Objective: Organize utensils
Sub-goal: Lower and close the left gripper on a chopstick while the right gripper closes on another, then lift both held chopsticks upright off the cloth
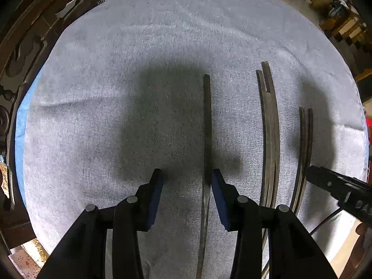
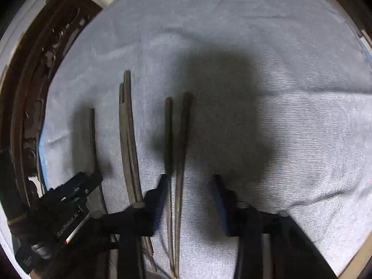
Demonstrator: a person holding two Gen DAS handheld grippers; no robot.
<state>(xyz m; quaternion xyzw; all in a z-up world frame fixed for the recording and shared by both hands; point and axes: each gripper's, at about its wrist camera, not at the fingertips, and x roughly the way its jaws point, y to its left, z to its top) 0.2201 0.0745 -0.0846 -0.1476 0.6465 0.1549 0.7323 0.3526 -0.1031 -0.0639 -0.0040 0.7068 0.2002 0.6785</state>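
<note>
my left gripper [image 1: 187, 176] wide open, empty, straddling single chopstick [image 1: 207, 121]; right gripper [image 2: 190, 181] open, empty, over right pair [image 2: 176, 144]; risk: closing off-centre rolls stick toward middle pair [image 1: 269, 125].

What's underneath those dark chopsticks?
A grey cloth lies under every chopstick: the single one and both pairs. It covers the surface beneath; only dark carved wood shows past its edge.
</note>
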